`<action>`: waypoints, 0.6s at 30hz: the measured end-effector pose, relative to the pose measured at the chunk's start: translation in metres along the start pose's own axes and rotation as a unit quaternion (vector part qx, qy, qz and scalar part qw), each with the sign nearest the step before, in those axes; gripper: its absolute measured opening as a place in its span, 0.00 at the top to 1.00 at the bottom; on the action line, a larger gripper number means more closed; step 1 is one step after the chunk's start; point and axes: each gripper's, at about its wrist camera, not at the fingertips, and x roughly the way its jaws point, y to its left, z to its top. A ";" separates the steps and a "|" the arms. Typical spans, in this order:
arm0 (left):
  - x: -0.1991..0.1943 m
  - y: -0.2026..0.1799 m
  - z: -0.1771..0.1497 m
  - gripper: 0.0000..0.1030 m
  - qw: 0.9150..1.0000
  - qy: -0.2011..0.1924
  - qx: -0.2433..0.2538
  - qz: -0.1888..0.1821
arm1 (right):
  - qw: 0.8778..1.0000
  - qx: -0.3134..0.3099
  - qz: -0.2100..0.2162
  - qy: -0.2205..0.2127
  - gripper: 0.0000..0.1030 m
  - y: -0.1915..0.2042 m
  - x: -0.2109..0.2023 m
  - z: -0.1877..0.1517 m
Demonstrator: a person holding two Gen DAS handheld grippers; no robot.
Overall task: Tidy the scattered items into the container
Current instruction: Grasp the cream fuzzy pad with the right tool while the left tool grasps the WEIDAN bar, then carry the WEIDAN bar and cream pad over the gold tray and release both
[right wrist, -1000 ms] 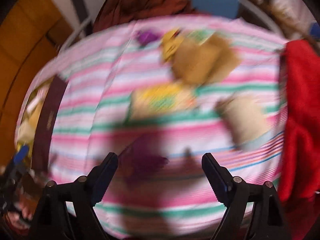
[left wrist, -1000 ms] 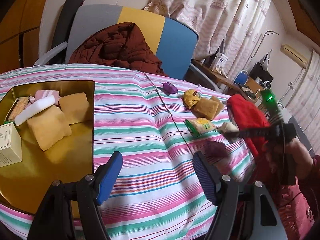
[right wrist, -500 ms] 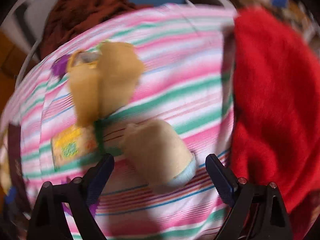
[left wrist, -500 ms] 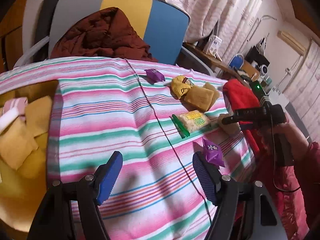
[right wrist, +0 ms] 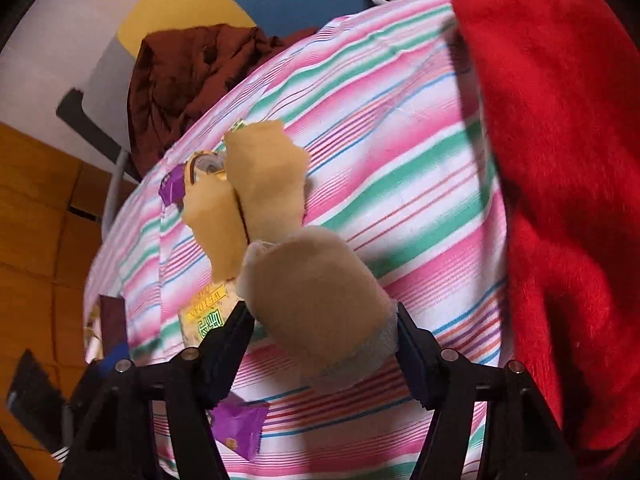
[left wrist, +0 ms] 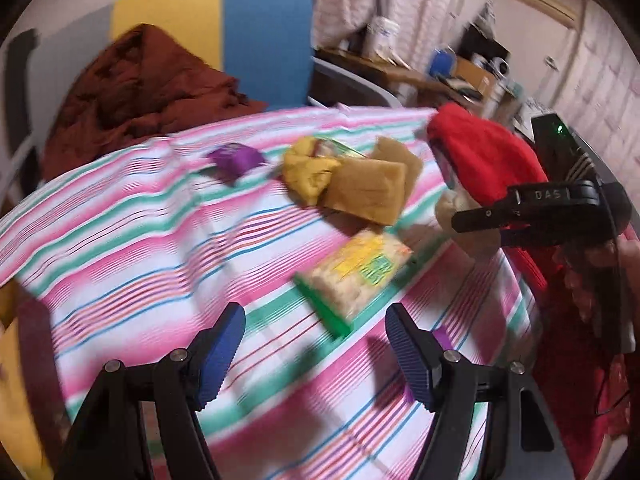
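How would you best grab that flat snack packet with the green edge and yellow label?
Probably across its narrow width, at the middle of the green-edged packet. It lies flat on the striped cloth with its long sides free, pointing toward the open left gripper. Come from above, one pad on each long side; the end near the tan pouches is more crowded.

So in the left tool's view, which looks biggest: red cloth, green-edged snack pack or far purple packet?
1. red cloth
2. green-edged snack pack, though nearer the camera
3. purple packet, farther off

tan pastry packet (right wrist: 316, 304) lies tilted on the striped cloth beside other snack packets (left wrist: 356, 276).
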 end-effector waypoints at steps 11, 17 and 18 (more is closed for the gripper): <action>0.073 -0.037 0.035 0.29 0.982 0.085 0.166 -0.019 | 1.000 0.000 0.018 -0.004 0.33 0.001 0.006 0.008; 0.081 -0.036 0.024 0.42 0.985 0.066 0.159 -0.013 | 1.000 0.001 0.026 -0.004 0.33 0.002 0.012 0.009; 0.079 -0.034 0.022 0.45 0.988 0.057 0.145 -0.007 | 1.000 0.001 0.027 -0.003 0.33 0.002 0.011 0.009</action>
